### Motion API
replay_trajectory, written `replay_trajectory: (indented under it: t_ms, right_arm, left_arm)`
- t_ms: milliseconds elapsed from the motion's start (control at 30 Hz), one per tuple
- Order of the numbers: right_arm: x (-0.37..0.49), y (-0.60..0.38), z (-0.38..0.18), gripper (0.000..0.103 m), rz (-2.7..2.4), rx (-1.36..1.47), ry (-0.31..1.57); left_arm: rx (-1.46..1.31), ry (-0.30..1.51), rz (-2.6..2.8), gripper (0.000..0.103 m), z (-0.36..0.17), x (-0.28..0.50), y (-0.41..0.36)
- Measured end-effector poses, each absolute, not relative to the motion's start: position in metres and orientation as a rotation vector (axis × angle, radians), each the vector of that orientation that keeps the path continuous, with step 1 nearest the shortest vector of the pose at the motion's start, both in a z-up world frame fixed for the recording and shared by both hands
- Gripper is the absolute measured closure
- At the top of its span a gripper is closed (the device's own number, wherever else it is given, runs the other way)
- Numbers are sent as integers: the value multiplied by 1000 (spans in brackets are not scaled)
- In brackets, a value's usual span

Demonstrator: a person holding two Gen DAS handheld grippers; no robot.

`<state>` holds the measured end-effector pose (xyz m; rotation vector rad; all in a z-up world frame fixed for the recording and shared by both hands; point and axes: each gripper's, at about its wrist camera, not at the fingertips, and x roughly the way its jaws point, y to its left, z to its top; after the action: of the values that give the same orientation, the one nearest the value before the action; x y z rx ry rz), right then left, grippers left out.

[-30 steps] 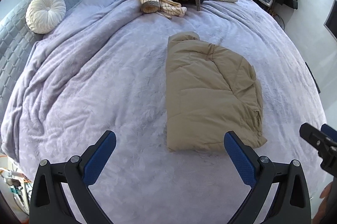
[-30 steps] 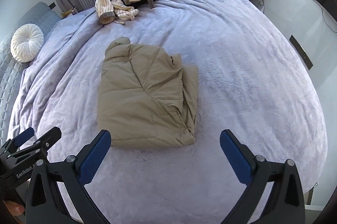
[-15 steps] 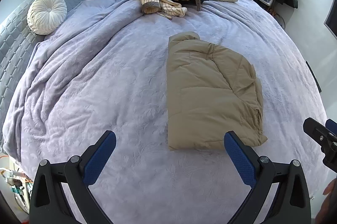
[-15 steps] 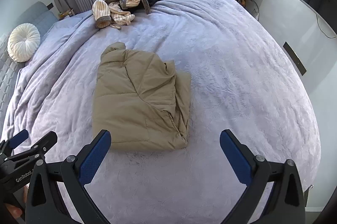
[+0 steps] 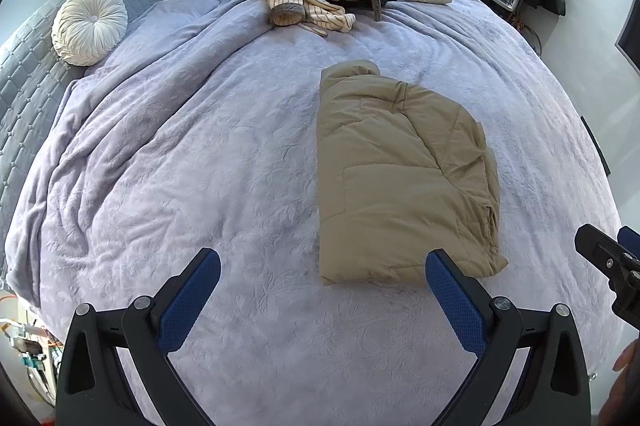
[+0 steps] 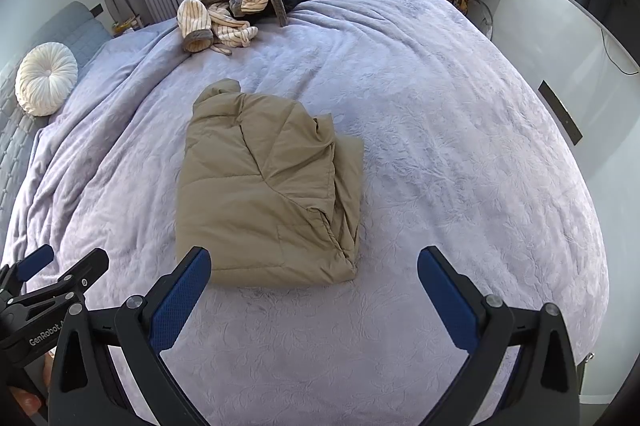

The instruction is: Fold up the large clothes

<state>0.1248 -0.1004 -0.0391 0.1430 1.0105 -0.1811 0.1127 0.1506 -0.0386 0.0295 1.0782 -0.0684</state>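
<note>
Folded tan puffer jacket [image 5: 404, 178] lies lengthwise ahead of both grippers (jaws wide, empty), right gripper [image 6: 314, 294] nearer

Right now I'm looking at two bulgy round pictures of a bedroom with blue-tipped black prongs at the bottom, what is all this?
Those prongs are hand-held claws, one in each of a person's hands, each with a wide-angle camera looking along its fingers. One picture comes from the left claw, the other from the right claw. Both are open and hold nothing. On the purple blanket lies a folded tan jacket; further back sit a heap of striped clothes and a round white cushion.
</note>
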Motion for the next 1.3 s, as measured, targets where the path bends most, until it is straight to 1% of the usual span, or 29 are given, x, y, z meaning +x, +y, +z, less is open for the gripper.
replay_trajectory:
  t_ms: [1300]
  right_arm:
    - [124,-98,-39,0,-185,144,1011]
  left_arm:
    - [30,1080,-69,1,-37,114,147]
